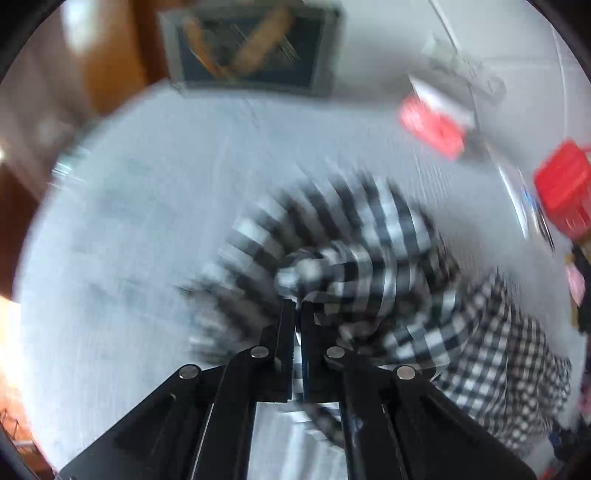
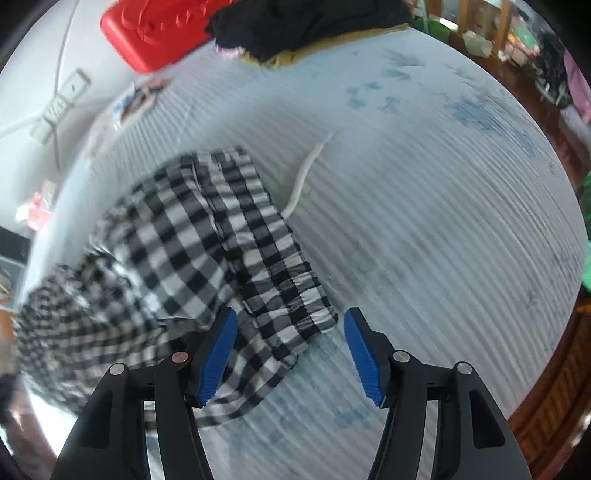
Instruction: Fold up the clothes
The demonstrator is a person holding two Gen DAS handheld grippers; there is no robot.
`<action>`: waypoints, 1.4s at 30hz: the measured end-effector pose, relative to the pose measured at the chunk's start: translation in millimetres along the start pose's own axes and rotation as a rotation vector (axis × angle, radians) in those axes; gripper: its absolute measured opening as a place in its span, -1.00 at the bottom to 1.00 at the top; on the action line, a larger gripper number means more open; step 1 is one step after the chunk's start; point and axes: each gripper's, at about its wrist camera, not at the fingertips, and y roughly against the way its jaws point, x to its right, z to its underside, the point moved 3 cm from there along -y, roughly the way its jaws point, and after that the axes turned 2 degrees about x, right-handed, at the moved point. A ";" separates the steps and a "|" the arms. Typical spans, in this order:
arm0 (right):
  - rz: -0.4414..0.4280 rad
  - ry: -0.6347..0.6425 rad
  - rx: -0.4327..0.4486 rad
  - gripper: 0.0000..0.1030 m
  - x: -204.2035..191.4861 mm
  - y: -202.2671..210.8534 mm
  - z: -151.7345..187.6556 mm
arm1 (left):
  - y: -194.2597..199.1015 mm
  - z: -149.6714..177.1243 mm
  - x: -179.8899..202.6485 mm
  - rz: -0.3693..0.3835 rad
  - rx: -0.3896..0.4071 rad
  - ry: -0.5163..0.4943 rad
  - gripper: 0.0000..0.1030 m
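Note:
A black-and-white checked garment lies crumpled on a pale striped bedsheet. Its elastic waistband and a white drawstring point toward my right gripper. My right gripper is open and empty, its blue pads just above the waistband end. In the left wrist view my left gripper is shut on a bunched fold of the checked garment, which is blurred by motion.
A red plastic case and dark clothes lie at the far edge of the bed. A framed picture hangs on the white wall. A power strip sits by the wall. Wooden furniture borders the bed's right side.

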 end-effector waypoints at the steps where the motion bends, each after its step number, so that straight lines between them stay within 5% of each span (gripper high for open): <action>1: 0.013 0.016 0.000 0.17 -3.2 -4.3 0.9 | 18.6 -7.3 -13.3 -0.033 0.040 0.012 -0.94; 5: 0.059 0.098 0.025 -0.03 -17.0 -9.6 1.7 | 97.3 -29.5 -71.3 -0.140 0.166 0.051 -0.94; 9: 0.068 0.117 0.040 -0.15 -19.2 -10.8 -1.2 | 81.7 -21.7 -63.0 -0.018 0.088 0.041 -0.92; 11: 0.050 0.097 0.044 -0.13 -15.9 -11.1 -2.3 | 74.2 -17.8 -58.9 0.043 0.049 0.036 -0.70; 13: 0.032 0.082 0.047 -0.03 -13.4 -11.5 -3.2 | 66.8 -13.8 -54.7 0.104 0.010 0.030 0.13; 14: 0.028 0.083 0.042 0.02 -14.0 -11.2 -3.2 | 63.2 -11.9 -52.7 0.135 -0.009 0.028 0.29; 20: 0.012 0.050 0.027 0.07 -12.4 -8.2 -3.9 | 5.4 -9.4 -1.9 0.225 -0.112 -0.040 0.41; 22: -0.008 0.029 0.041 0.18 -11.8 -5.1 -1.4 | -21.3 -9.1 18.1 0.220 -0.142 -0.073 0.36; 23: -0.004 0.038 0.045 0.22 -13.7 -6.1 -0.7 | -32.0 -9.3 24.5 0.210 -0.154 -0.083 0.17; 24: 0.001 0.048 0.050 0.22 -15.6 -7.2 0.0 | -41.9 -9.6 29.3 0.195 -0.168 -0.086 -0.50; 25: 0.006 0.058 0.054 0.19 -17.6 -8.3 0.7 | -50.1 -10.1 30.3 0.167 -0.186 -0.073 -0.94; 27: 0.057 0.135 0.074 -0.54 -27.8 -7.3 -1.4 | -62.1 -12.2 30.8 0.108 -0.206 -0.046 -0.94; 28: 0.083 0.174 0.085 -0.68 -33.0 -6.8 -2.5 | -52.9 -16.2 25.8 0.078 -0.172 -0.033 -0.95; 31: 0.022 0.192 0.174 -0.74 -44.9 31.8 -11.6 | -0.6 -27.7 5.1 0.021 -0.056 -0.013 -0.96; 35: -0.167 0.196 0.315 -0.74 -52.8 117.1 -27.0 | 86.3 -38.7 -35.6 -0.026 0.052 0.023 -0.95; 39: -0.349 0.174 0.366 -0.74 -42.2 188.4 -31.1 | 161.4 -46.3 -76.7 -0.068 0.089 0.060 -0.95; 42: -0.400 0.143 0.343 -0.74 -19.4 207.4 -33.4 | 171.8 -59.5 -85.6 -0.105 0.056 0.041 -0.95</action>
